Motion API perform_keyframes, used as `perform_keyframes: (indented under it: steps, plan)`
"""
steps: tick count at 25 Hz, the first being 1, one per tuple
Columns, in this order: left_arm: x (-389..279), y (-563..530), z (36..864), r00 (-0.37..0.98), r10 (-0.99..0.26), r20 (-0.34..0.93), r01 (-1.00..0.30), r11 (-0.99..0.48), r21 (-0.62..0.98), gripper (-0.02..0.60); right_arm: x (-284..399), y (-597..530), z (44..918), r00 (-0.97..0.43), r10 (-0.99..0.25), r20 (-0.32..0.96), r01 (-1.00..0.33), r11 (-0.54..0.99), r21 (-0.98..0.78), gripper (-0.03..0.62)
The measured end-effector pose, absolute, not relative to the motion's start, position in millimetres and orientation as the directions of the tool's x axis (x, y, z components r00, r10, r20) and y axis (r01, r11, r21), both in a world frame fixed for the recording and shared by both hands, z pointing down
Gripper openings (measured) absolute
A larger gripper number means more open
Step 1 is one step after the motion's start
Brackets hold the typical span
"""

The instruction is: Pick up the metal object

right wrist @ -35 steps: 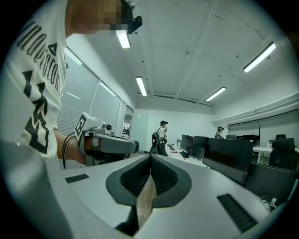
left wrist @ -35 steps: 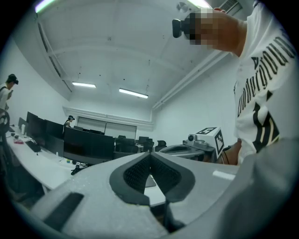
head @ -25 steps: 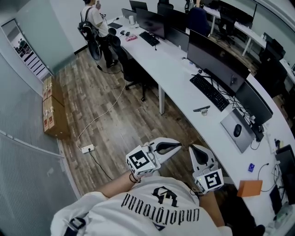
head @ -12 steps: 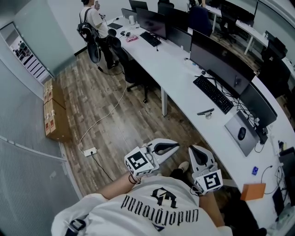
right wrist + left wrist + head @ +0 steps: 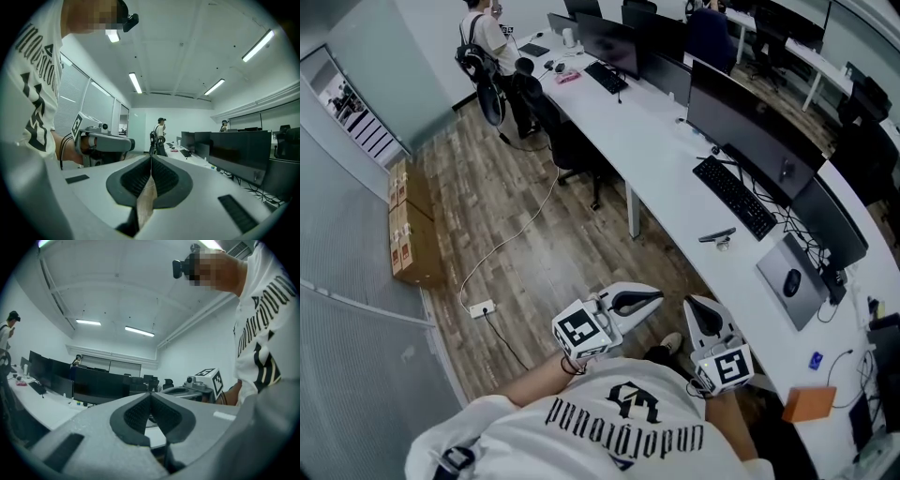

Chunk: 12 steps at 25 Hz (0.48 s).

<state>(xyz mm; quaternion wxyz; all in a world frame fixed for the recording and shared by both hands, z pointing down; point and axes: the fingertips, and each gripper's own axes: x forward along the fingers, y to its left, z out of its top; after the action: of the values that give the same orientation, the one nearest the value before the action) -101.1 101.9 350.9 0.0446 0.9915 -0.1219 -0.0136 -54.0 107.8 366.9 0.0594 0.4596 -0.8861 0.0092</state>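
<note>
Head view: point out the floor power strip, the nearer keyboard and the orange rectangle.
power strip (image 5: 481, 306), head view, middle of its white body.
nearer keyboard (image 5: 734, 195), head view, centre of its keys.
orange rectangle (image 5: 808, 403), head view, centre of its top.

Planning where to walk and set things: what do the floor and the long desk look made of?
Floor: wood or wood-look planks, matt brown, with visible grain and staggered board seams. Long desk: smooth white top, probably laminate; uniform colour, no grain.
</note>
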Motion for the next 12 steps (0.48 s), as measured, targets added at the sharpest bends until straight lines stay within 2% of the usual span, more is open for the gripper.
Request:
perform_keyframes:
  steps: [12]
  plan:
    - [-23,25,366,0.971,-0.238,0.0,-0.237,-0.964,0.12,0.014,30,36,383,-0.573,-0.805,0.155,-0.814,0.581,0.009,0.015]
